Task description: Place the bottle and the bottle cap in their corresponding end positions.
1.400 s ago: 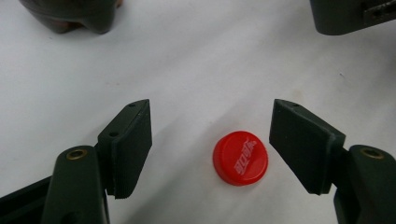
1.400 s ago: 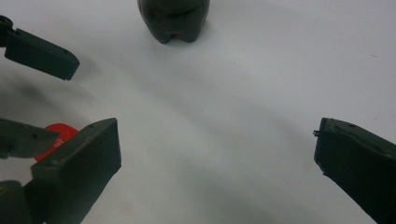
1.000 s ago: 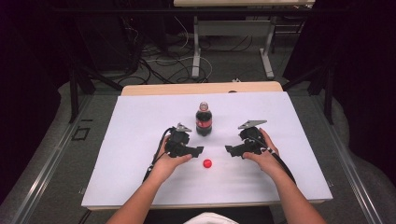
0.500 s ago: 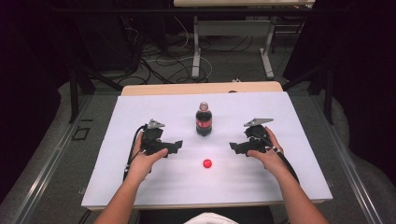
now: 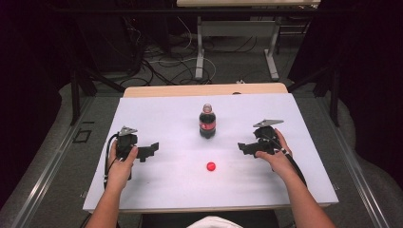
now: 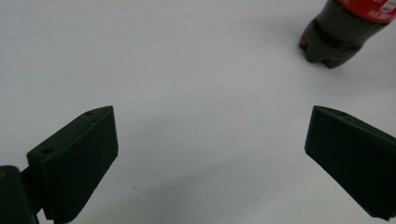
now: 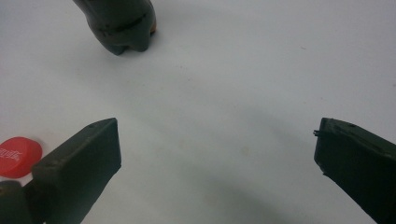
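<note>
Now the bottle stands upright and uncapped near the middle of the white table, with the red cap lying just in front of it, apart from both tools. Left gripper sits well out to the bottle's left, its jaws having just been opening, now spread wide with nothing between them. Right gripper rests to the bottle's right, jaws also wide and empty, the cap just outside one jaw in its own view.

Left gripper and right gripper both gape wide, holding nothing.
</note>
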`<action>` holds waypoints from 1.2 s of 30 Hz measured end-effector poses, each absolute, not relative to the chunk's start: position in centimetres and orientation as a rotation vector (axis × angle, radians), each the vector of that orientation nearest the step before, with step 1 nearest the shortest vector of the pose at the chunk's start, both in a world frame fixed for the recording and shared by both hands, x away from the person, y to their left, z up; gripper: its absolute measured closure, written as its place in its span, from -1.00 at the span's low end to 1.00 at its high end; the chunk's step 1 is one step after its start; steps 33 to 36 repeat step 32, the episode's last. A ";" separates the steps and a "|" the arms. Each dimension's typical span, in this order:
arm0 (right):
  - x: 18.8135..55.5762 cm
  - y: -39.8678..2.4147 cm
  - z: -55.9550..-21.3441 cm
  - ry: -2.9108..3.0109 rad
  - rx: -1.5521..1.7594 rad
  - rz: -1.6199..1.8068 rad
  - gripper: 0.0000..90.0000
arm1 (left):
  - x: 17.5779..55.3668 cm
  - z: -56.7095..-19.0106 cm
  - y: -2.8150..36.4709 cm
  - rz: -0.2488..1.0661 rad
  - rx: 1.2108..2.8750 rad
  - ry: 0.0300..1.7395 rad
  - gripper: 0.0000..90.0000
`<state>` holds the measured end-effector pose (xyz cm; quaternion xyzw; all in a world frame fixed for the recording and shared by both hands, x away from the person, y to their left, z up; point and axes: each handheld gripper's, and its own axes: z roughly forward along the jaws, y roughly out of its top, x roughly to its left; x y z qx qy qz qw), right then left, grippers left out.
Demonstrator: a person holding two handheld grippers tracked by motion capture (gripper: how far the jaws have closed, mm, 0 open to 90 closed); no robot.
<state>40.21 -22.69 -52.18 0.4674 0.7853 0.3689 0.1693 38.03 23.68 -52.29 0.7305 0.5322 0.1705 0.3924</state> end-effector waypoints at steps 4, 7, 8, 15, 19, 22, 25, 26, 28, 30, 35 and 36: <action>40.3 -22.9 -52.5 2.217 1.352 1.033 -1.00 | 38.1 -53.0 25.0 0.467 1.856 1.398 -0.94; 40.4 -23.1 -52.6 2.208 1.364 1.025 -1.00 | 38.2 -53.5 25.7 0.460 1.850 1.422 -0.92; 40.4 -23.2 -52.6 2.208 1.357 1.025 -1.00 | 38.2 -53.7 25.8 0.472 1.845 1.427 -0.92; 40.4 -23.4 -52.7 2.199 1.375 1.016 -1.00 | 38.3 -54.4 26.2 0.468 1.875 1.458 -0.91; 40.5 -23.4 -52.9 2.206 1.373 1.013 -1.00 | 38.4 -54.6 26.2 0.479 1.882 1.466 -0.91; 40.5 -23.4 -53.0 2.210 1.377 1.012 -1.00 | 38.4 -54.6 26.3 0.477 1.872 1.470 -0.90; 40.5 -23.3 -53.1 2.210 1.381 1.001 -1.00 | 38.4 -54.6 26.4 0.476 1.871 1.475 -0.90; 40.5 -23.3 -53.1 2.210 1.375 0.998 -1.00 | 38.4 -54.6 26.4 0.472 1.871 1.479 -0.90; 40.5 -23.3 -53.1 2.212 1.381 0.997 -1.00 | 38.4 -54.6 26.5 0.471 1.869 1.482 -0.90; 40.5 -23.4 -53.1 2.213 1.368 1.002 -1.00 | 38.4 -54.6 26.5 0.464 1.871 1.483 -0.90; 40.5 -23.4 -53.1 2.212 1.372 1.003 -1.00 | 38.4 -54.6 26.6 0.463 1.869 1.483 -0.90; 40.5 -23.4 -53.1 2.212 1.372 1.003 -1.00 | 38.4 -54.6 26.6 0.463 1.869 1.483 -0.90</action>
